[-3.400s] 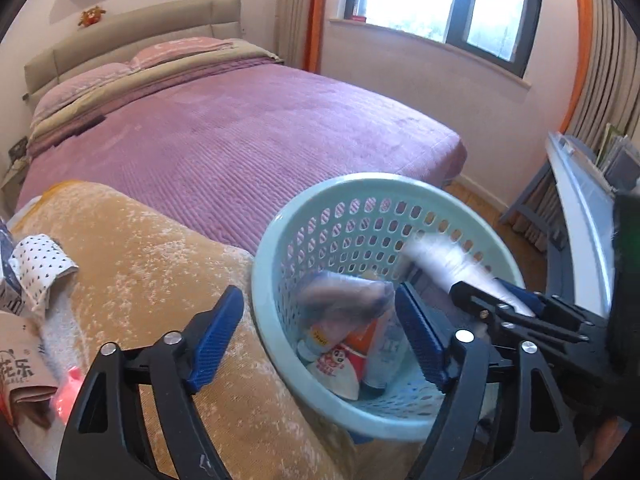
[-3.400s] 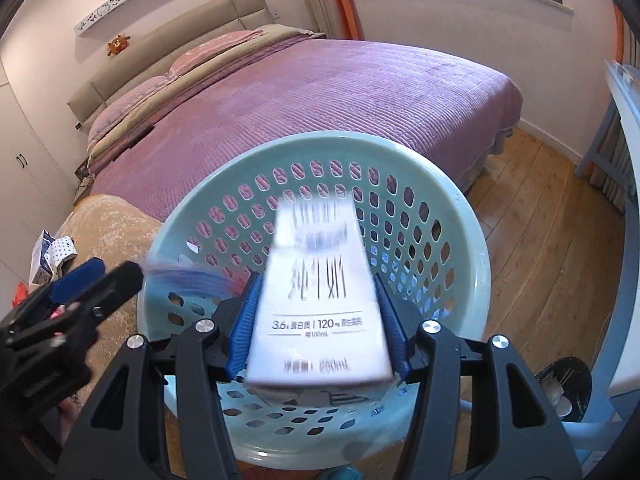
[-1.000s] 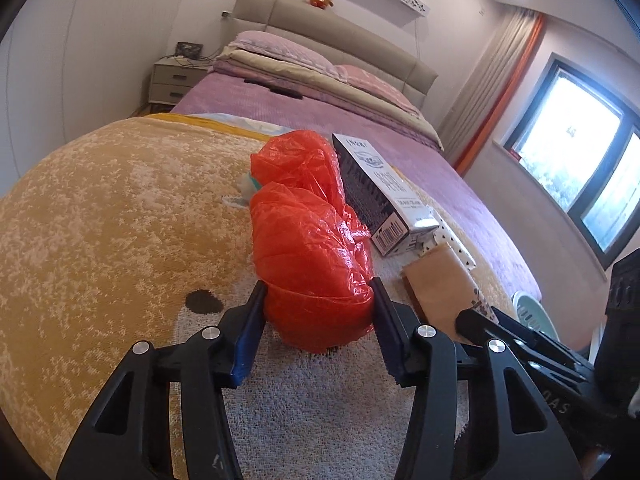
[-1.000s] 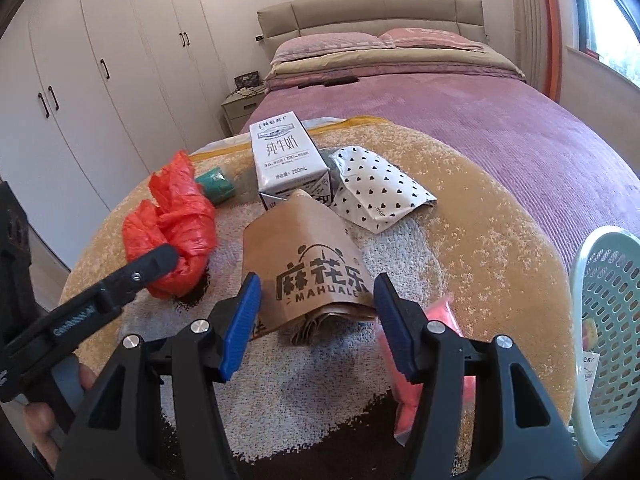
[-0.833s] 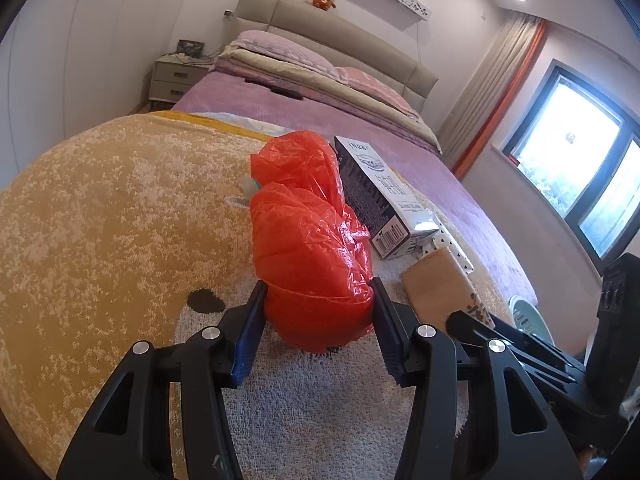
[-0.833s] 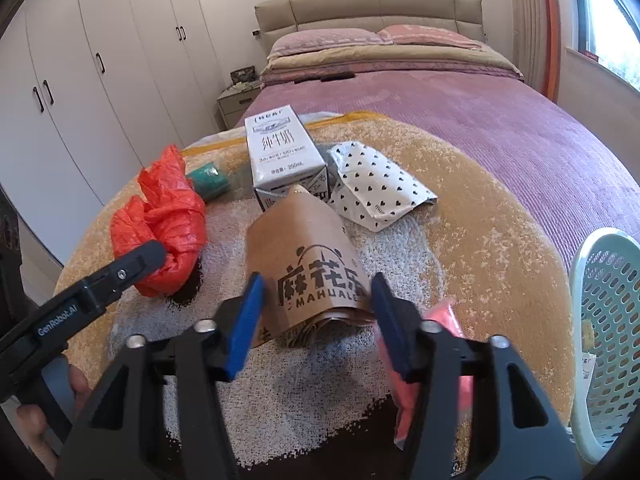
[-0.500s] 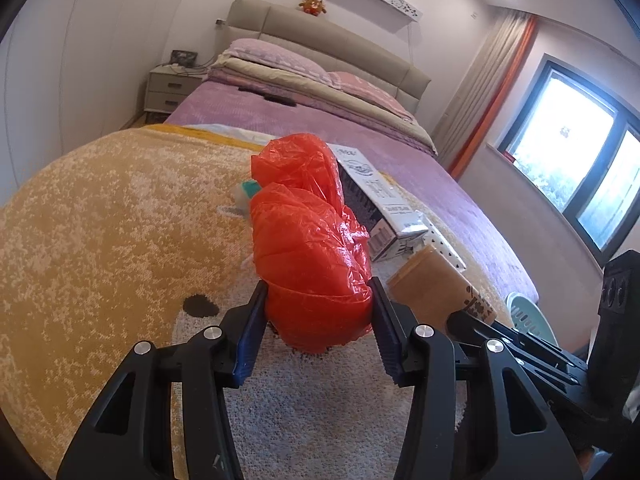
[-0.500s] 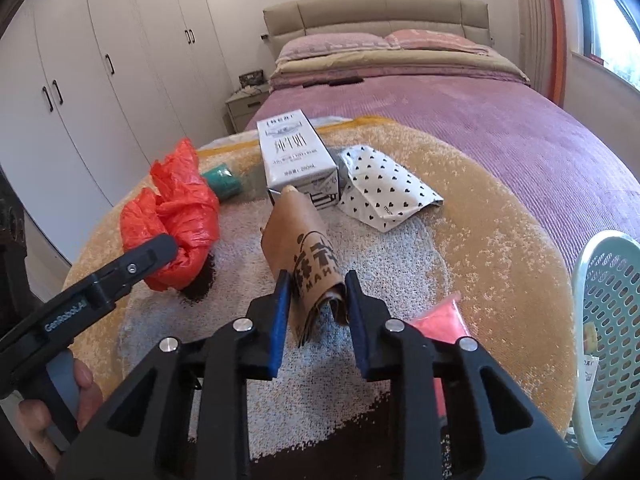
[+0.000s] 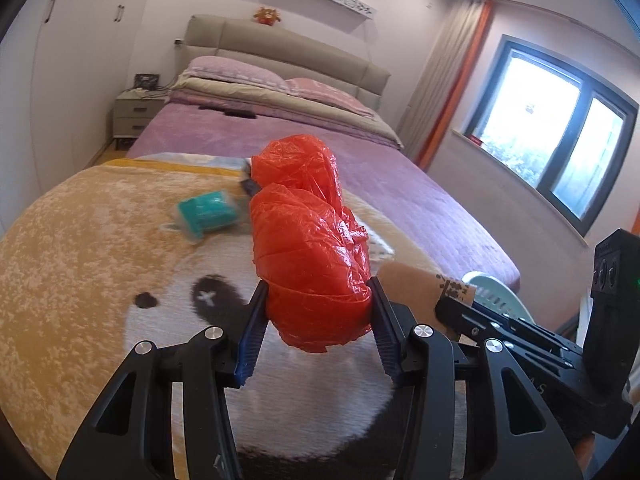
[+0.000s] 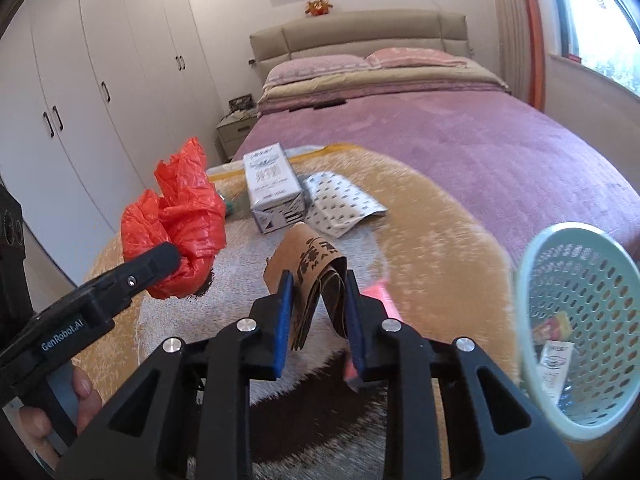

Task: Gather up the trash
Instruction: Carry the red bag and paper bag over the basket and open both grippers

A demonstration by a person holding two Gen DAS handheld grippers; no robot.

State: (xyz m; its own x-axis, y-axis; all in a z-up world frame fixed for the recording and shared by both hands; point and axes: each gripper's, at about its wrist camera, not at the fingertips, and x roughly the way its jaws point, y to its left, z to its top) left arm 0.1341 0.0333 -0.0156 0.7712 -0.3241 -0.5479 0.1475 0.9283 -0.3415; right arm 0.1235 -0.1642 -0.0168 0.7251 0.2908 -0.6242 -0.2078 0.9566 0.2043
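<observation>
- Left gripper (image 9: 318, 334), blue ribbed pads pressed into both sides of a crumpled red plastic bag (image 9: 312, 256), glossy and creased, raised clear of the plush blanket (image 9: 68, 264).
- Right gripper (image 10: 319, 322), jaws closing, pads squeezing a folded brown paper bag (image 10: 310, 268) with black printed lettering, its layered edges bunched between them.
- Fleecy tan-and-white blanket with dark brown patches, draped over the foot of a bed (image 10: 460, 136) with a purple ribbed cover.
- Left lying on the blanket: a white rectangular milk carton (image 10: 272, 192) on its side, a flat white pouch with small dark hearts (image 10: 342, 204) just beside it, a blurred teal packet (image 9: 208, 214), a pink wrapper (image 10: 384, 296) partly hidden behind the right gripper's pad.
- Pale green perforated plastic basket (image 10: 536, 280), round-rimmed, at the right edge of the right wrist view; inside, a white printed carton (image 10: 554, 364) and a yellow-red wrapper (image 10: 554, 326), details too blurred to read.
- Fingers of a hand (image 10: 60, 404) wrapped round the left gripper's handle at lower left.
</observation>
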